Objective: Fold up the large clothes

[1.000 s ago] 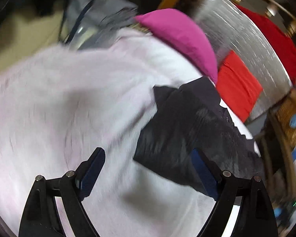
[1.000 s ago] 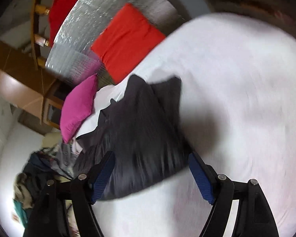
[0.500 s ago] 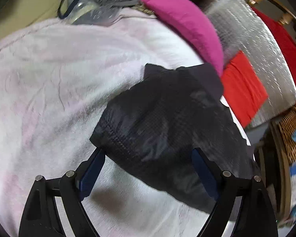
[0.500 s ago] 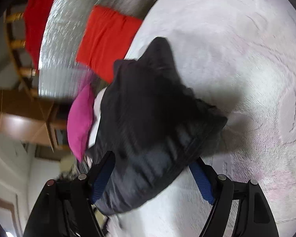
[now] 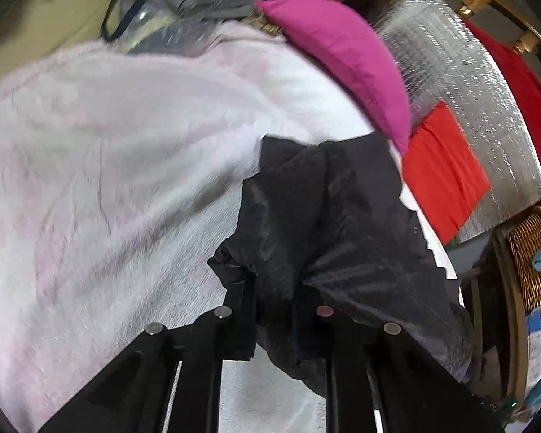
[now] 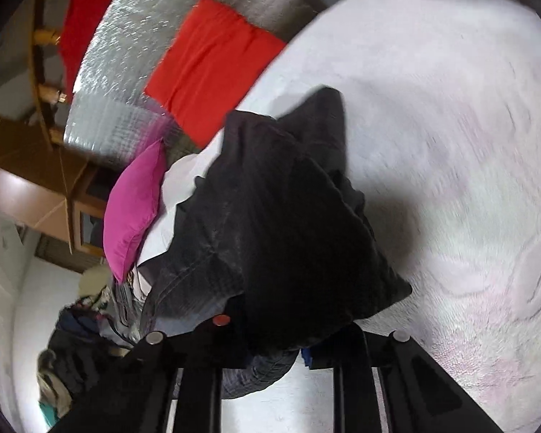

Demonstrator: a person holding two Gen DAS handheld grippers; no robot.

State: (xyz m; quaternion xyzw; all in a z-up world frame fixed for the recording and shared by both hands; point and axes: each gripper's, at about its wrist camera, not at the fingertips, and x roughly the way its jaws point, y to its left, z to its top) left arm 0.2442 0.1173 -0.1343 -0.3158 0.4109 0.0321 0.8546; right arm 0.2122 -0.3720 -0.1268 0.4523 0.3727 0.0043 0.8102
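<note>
A dark garment [image 5: 328, 223] is lying bunched on a bed covered by a pale pink fleecy blanket [image 5: 108, 166], near a magenta pillow [image 5: 342, 57]. The left gripper [image 5: 270, 306] is closing, its jaws pinching one edge of the cloth. The right gripper [image 6: 270, 339] is closing too, pinching another edge. The grasping step appears underway; next, both likely need lifting and spreading the garment flat.

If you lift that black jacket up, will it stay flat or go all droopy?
Probably droopy: the jacket already bunches and sags where each tool is closing on it. It looks thin and shiny, so likely light and a bit slippery.
</note>
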